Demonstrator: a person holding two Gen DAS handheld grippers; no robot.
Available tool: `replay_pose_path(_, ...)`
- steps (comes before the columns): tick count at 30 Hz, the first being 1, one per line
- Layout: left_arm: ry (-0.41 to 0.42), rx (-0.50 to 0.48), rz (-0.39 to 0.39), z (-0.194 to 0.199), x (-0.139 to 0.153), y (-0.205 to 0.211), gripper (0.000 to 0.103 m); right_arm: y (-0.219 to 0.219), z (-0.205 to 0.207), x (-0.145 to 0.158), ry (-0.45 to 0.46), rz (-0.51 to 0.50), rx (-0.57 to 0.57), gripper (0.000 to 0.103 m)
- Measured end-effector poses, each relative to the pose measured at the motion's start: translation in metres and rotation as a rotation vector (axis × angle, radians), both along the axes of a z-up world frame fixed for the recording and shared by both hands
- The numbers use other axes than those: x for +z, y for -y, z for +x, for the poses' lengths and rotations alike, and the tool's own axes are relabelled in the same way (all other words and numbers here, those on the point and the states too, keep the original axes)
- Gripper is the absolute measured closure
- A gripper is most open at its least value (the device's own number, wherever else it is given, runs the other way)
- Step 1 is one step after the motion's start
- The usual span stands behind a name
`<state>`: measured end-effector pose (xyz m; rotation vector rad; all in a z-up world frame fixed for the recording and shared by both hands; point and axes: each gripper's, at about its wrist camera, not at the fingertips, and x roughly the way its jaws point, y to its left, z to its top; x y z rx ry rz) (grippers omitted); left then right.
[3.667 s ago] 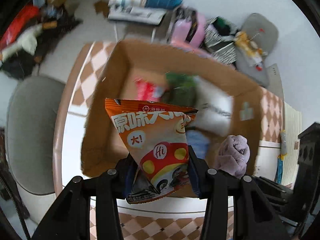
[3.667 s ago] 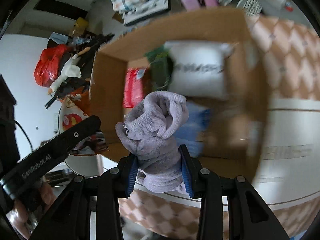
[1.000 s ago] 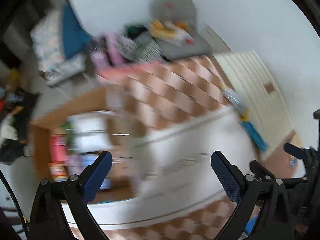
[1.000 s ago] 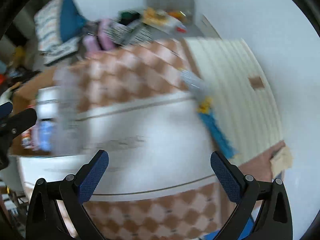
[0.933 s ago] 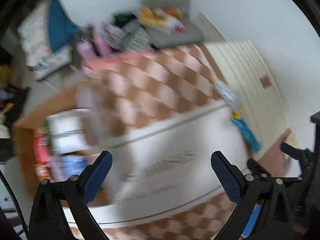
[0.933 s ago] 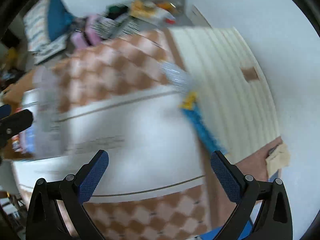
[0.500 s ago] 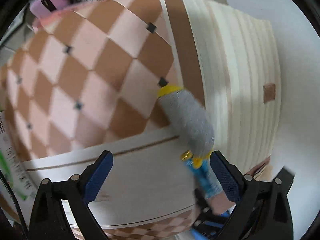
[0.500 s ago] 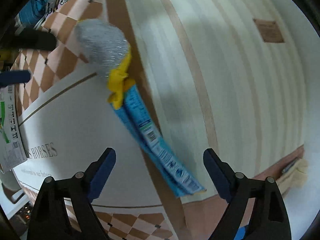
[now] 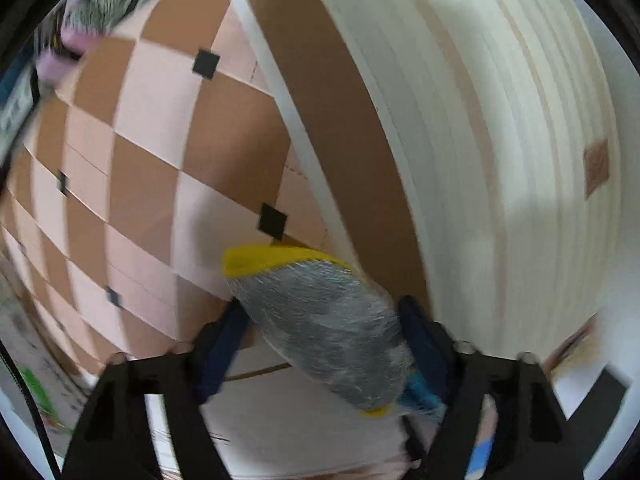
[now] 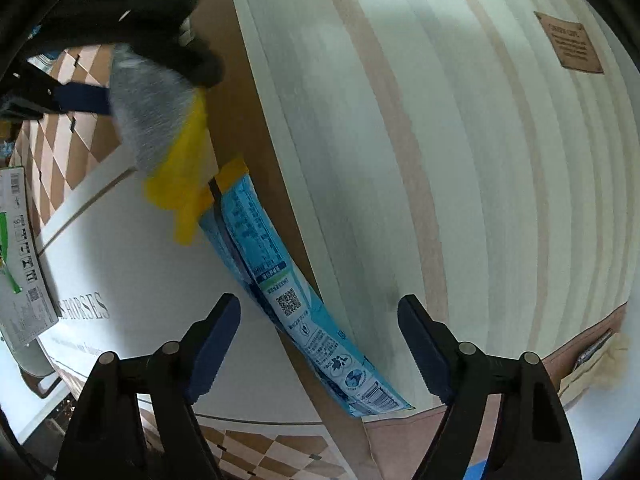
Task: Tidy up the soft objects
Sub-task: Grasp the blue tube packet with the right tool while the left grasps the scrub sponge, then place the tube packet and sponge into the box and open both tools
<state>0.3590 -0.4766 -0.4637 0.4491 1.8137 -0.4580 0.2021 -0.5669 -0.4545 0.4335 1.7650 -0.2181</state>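
A soft silver-grey scrubber with yellow ends (image 9: 320,320) lies on the checkered cloth by a striped cream mat. My left gripper (image 9: 320,344) has its blue pads on both sides of the scrubber, closing on it. In the right wrist view the same scrubber (image 10: 148,116) sits at upper left with the left gripper's pads on it. A flat blue packet (image 10: 288,292) lies below it along the mat's edge. My right gripper (image 10: 320,344) is open and empty, with the packet's lower part between its fingers.
The striped cream mat (image 10: 460,160) fills the right side, with a brown label (image 10: 568,44). A white printed cloth panel (image 10: 120,280) lies at left. A white and green packet (image 10: 20,248) shows at the far left edge. Checkered cloth (image 9: 140,140) covers the table.
Both grippers have dropped the snack bag and the purple cloth at the box and swung right. The left gripper has moved in and narrowed around the scrubber. The right gripper has neared the blue packet.
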Motion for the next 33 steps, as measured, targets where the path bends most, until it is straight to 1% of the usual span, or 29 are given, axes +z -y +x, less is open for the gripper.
replay_pose_path(1,0.023,-0.034,0.008,-0.005,0.001,0.0,0.044,0.0,0.0,-0.002,-0.006,-0.001,0.003,0.026)
replay_pose_path(2,0.038,-0.063,0.013,-0.011,0.002,-0.001,0.045,-0.001,0.0,-0.004,-0.011,-0.002,0.005,0.027)
replay_pose_path(6,0.099,-0.114,0.015,-0.025,0.002,-0.01,0.046,-0.008,0.0,-0.006,-0.017,-0.027,0.018,0.028)
replay_pose_path(7,0.112,-0.122,0.013,-0.029,0.003,-0.011,0.046,-0.01,-0.001,-0.007,-0.02,-0.037,0.023,0.029)
replay_pose_path(8,0.121,-0.123,0.006,-0.03,0.004,-0.014,0.047,-0.012,-0.001,-0.007,-0.025,-0.055,0.029,0.033)
replay_pose_path(9,0.132,-0.12,0.003,-0.034,0.004,-0.017,0.048,-0.023,0.003,-0.009,-0.027,-0.071,0.033,0.035)
replay_pose_path(10,0.139,-0.119,0.001,-0.035,0.005,-0.02,0.048,-0.03,0.002,-0.008,-0.026,-0.09,0.04,0.044)
replay_pose_path(11,0.147,-0.118,-0.002,-0.038,0.004,-0.022,0.049,-0.035,0.001,-0.006,-0.021,-0.102,0.043,0.057)
replay_pose_path(12,0.158,-0.118,-0.003,-0.04,0.006,-0.027,0.049,-0.037,0.0,-0.005,-0.018,-0.102,0.035,0.064)
replay_pose_path(13,0.174,-0.122,-0.001,-0.043,0.008,-0.03,0.049,-0.038,-0.001,-0.004,-0.019,-0.091,0.023,0.076)
replay_pose_path(14,0.181,-0.12,-0.002,-0.046,0.008,-0.032,0.049,-0.041,-0.003,-0.005,-0.023,-0.073,0.01,0.083)
replay_pose_path(18,0.189,-0.075,-0.046,-0.065,0.025,-0.056,0.049,-0.046,-0.007,0.0,-0.01,-0.071,-0.034,0.086)
replay_pose_path(19,0.194,-0.059,-0.063,-0.066,0.035,-0.065,0.049,-0.048,-0.01,0.002,-0.003,-0.032,-0.073,0.086)
replay_pose_path(21,0.199,-0.024,-0.105,-0.068,0.057,-0.086,0.049,-0.055,-0.013,0.009,0.026,0.011,-0.113,0.087)
replay_pose_path(22,0.199,-0.006,-0.12,-0.059,0.07,-0.102,0.049,-0.059,-0.013,0.014,0.039,0.015,-0.118,0.087)
replay_pose_path(24,0.205,0.031,-0.16,-0.056,0.089,-0.124,0.049,-0.073,-0.014,0.029,0.073,0.018,-0.12,0.087)
replay_pose_path(25,0.213,0.06,-0.183,-0.057,0.102,-0.143,0.049,-0.083,-0.014,0.037,0.091,0.028,-0.12,0.087)
replay_pose_path(27,0.224,0.096,-0.213,-0.057,0.12,-0.167,0.049,-0.109,-0.009,0.057,0.132,0.058,-0.114,0.087)
replay_pose_path(29,0.239,0.146,-0.246,-0.052,0.142,-0.203,0.049,-0.142,-0.005,0.077,0.177,0.085,-0.091,0.087)
replay_pose_path(31,0.252,0.202,-0.274,-0.044,0.16,-0.251,0.049,-0.178,0.004,0.1,0.217,0.108,-0.06,0.087)
replay_pose_path(33,0.272,0.248,-0.285,-0.036,0.177,-0.296,0.049,-0.219,0.018,0.125,0.257,0.129,-0.026,0.087)
